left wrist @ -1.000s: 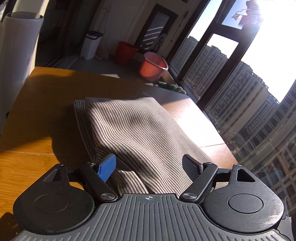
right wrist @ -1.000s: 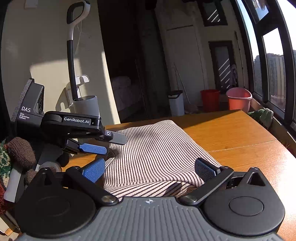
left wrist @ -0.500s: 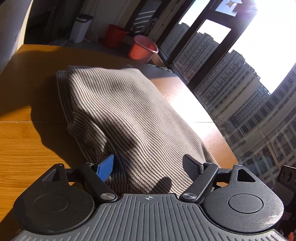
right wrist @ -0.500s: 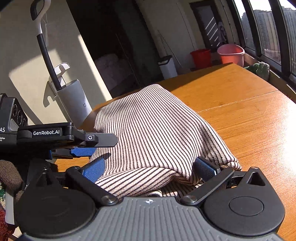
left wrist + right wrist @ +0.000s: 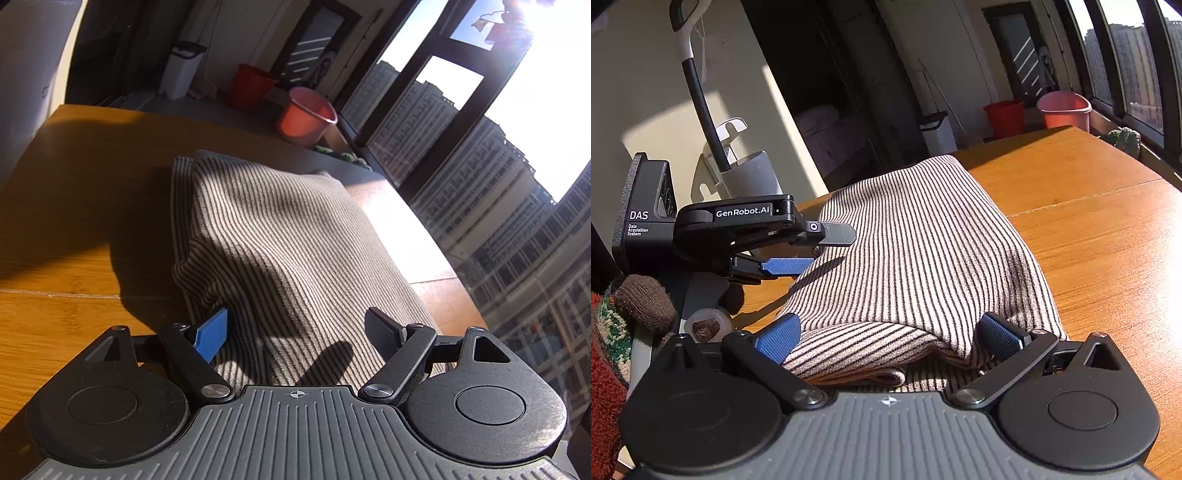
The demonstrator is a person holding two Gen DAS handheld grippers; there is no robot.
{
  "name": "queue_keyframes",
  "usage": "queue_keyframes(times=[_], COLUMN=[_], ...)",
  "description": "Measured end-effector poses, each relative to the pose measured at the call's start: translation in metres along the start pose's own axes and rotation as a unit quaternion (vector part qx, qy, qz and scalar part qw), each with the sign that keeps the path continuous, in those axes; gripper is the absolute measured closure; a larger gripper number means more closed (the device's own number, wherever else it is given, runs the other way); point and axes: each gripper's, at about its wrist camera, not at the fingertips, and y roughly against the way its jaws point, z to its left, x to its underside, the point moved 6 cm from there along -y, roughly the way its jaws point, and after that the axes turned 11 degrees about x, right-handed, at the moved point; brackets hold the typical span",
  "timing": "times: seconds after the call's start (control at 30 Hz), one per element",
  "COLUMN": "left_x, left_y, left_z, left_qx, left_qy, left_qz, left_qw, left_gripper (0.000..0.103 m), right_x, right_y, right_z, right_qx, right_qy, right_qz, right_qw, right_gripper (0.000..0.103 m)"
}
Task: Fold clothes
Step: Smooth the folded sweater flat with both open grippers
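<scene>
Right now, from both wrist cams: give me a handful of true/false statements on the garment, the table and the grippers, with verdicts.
1. The striped garment lies folded on the wooden table. True.
2. The left gripper is clamped shut on a sleeve. False: its jaws stand wide, with the cloth's near end between them and unpinched.
3. The right gripper has its jaws apart at the garment's near edge, where stacked layers show. True.
4. A blue bucket stands on the table. False: a pink bucket and a red bucket stand on the floor beyond the table.
5. In the right wrist view, the left gripper hangs beside the garment's left edge. True.
</scene>
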Motion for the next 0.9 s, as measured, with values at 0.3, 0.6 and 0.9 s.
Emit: queue_keyframes(times=[0.3,0.6,0.9], left_x=[0.017,0.041,0.038], left_y=[0.035,0.026,0.033], left_z=[-0.03,-0.021,0.001], left_qx=[0.038,0.031,-0.024], left_qy=[-0.037,-0.038,-0.04], left_qz=[-0.02,-0.009,-0.012], left_qw=[0.9984,0.9987,0.9988], left_gripper=[0.018,0.017,0.017], right_x=[0.001,0.001,-0.037], right_y=[-0.003,-0.001,0.03], right_z=[0.009,0.007,-0.011], right_qx=[0.018,0.01,-0.032], right_qy=[0.036,0.059,0.152], right_qz=[-0.012,-0.012,-0.042], right_qw=[0.999,0.998,0.987], right_gripper=[0.0,0.0,0.002])
